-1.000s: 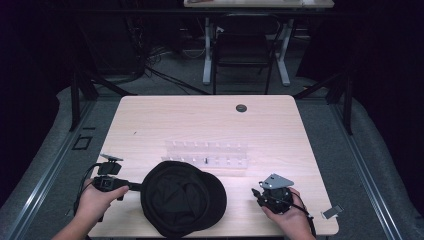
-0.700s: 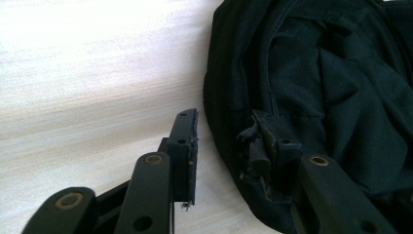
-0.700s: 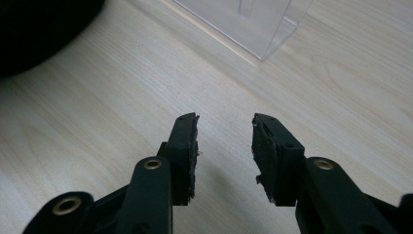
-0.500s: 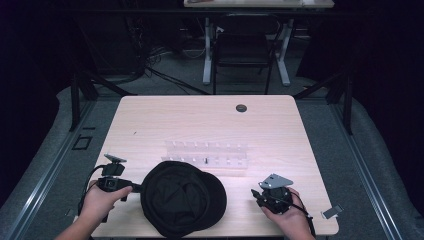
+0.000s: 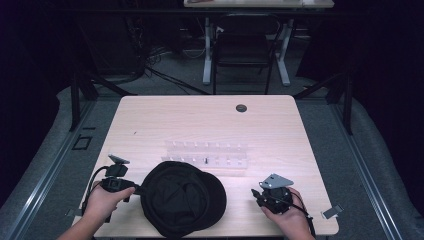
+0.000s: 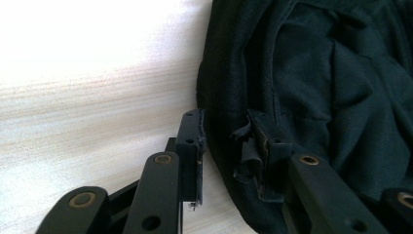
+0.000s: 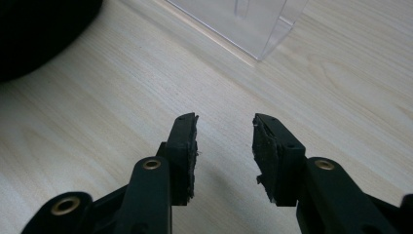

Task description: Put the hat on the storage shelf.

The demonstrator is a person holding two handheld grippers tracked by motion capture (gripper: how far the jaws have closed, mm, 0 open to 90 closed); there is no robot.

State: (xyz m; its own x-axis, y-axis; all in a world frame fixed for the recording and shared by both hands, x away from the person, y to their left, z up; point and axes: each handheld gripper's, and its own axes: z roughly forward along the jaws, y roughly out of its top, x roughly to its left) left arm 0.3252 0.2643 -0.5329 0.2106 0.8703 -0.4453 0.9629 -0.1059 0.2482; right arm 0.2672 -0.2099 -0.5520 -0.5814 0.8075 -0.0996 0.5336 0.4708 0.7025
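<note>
In the high view, the black cap (image 5: pixel 182 204) lies at lower centre, its left rim at the left gripper (image 5: pixel 131 187); the right gripper (image 5: pixel 256 192) waits apart at lower right. In the left gripper view, the jaws have just been closing around the cap's edge (image 6: pixel 229 141), not clearly pressing. In the right gripper view, the jaws stand released, empty; the cap is at upper left.

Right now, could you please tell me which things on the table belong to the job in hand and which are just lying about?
In the job:
- black cap
- left gripper, its jaws just closing around the cap's rim

Lying about:
- clear plastic organiser
- right gripper, open over bare table
</note>
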